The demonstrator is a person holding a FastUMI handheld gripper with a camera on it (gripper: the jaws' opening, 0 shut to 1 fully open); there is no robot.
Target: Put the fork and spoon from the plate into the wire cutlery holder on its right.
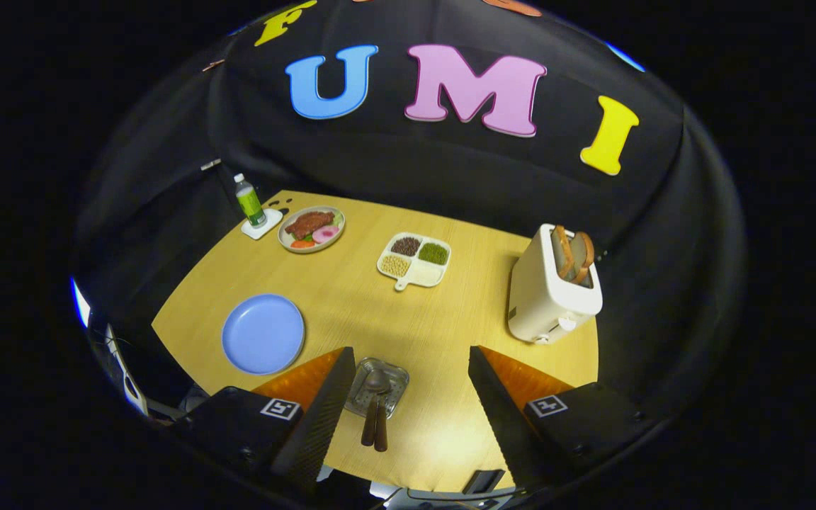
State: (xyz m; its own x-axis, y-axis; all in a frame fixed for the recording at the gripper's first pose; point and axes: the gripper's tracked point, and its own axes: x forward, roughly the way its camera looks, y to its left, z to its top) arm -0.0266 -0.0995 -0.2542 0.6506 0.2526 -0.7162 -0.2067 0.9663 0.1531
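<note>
The blue plate (263, 333) lies bare on the wooden table, beyond my left finger. To its right stands the square wire cutlery holder (394, 375), just inside my left finger. A spoon (377, 382) and a second brown-handled utensil, the fork (368, 428), sit in it with their heads down in the basket. Their handles lean out over its near rim. My gripper (411, 350) hangs well above the table, open, with nothing between its fingers.
A white toaster (550, 294) with bread slices stands at the right of the table. A divided tray of beans (415, 260) sits mid-table. At the far left are a plate of food (311, 229) and a green bottle (249, 202).
</note>
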